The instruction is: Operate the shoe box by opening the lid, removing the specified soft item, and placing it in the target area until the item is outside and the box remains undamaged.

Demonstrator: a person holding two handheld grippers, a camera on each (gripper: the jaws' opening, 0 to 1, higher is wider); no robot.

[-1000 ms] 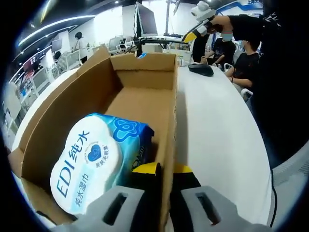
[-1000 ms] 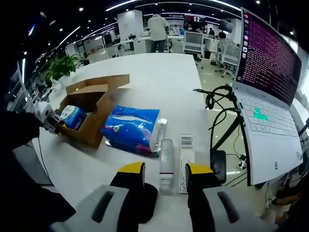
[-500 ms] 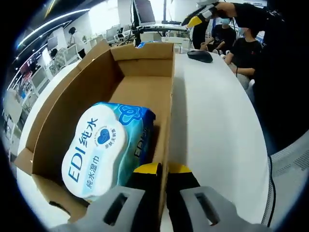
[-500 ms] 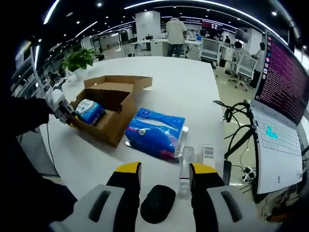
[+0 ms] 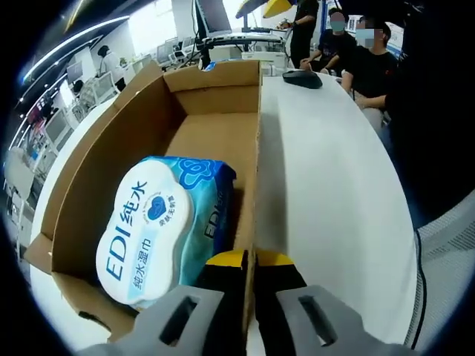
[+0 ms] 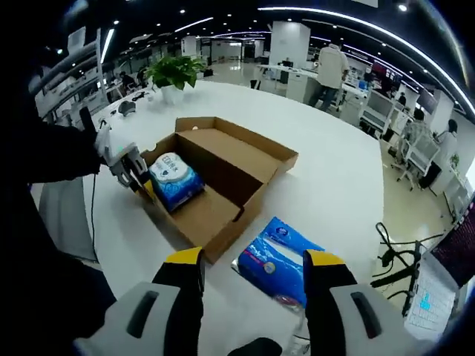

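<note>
The left gripper (image 5: pixel 249 258) pinches the shoe box (image 5: pixel 215 141) wall just right of the wet-wipes pack (image 5: pixel 159 226), while the right gripper (image 6: pixel 254 261) hangs wide above

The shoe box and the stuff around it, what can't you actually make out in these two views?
- Box floor under the wipes pack: hidden by the pack, left gripper view.
- Small print on the wipes pack: too small, right gripper view.
- Blue packet near end: covered by the right tool.
- Box wall held by the left tool: lower part cut off by it.
</note>
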